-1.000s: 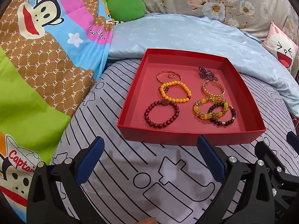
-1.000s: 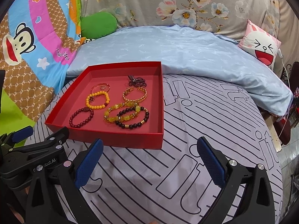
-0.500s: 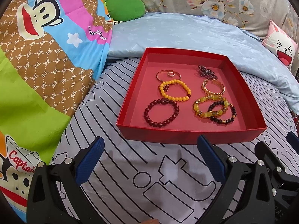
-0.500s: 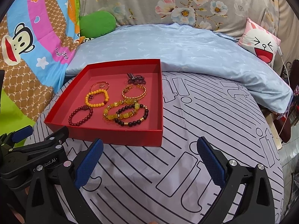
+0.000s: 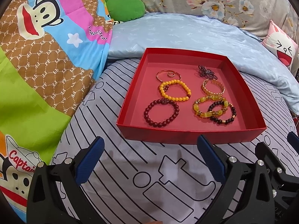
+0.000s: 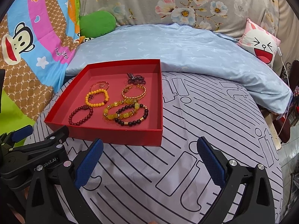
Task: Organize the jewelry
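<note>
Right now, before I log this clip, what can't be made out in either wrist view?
- Right gripper: in the left wrist view, the frame's right edge cuts it off; only one finger shows.
- Purple beaded piece at the back of the red tray: bunched up and small in both views, type unclear.
- Thin gold bangle: its small charm is too fine to read.
- Holding hands: below both frames, behind the left gripper body.
</note>
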Motion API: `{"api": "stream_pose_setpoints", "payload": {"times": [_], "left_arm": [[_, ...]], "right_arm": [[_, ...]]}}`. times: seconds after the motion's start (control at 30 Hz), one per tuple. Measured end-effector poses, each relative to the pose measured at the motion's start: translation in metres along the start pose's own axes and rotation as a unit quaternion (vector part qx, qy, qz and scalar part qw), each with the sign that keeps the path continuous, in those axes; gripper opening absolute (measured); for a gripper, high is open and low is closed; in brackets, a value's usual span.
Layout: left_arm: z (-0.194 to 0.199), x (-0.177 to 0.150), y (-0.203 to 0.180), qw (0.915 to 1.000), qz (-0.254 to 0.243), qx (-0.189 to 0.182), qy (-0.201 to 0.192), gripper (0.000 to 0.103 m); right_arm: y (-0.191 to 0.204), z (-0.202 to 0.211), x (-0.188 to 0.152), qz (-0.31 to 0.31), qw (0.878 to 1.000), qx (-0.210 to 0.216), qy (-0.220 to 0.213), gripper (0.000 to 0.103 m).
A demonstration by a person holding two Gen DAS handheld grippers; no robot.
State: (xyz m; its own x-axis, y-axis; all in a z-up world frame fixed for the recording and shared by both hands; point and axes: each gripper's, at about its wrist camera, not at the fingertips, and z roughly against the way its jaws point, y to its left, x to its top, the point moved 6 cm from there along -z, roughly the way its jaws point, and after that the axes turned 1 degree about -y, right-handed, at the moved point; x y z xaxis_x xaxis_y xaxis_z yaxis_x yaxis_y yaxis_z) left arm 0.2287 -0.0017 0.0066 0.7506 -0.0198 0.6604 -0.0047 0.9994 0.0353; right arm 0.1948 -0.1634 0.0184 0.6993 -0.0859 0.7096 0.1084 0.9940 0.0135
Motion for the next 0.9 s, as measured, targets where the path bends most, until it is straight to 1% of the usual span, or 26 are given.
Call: {"api": "stream_pose_setpoints", "payload": {"times": [0.9], "left_arm": [[-0.0001,0.0007,0.0012,1.0,-0.002,0.005,-0.001,0.095]], "right_arm": [[0.0004,0.0003,-0.0006,0.0,1.0,-0.001,0.0,0.097]]}}
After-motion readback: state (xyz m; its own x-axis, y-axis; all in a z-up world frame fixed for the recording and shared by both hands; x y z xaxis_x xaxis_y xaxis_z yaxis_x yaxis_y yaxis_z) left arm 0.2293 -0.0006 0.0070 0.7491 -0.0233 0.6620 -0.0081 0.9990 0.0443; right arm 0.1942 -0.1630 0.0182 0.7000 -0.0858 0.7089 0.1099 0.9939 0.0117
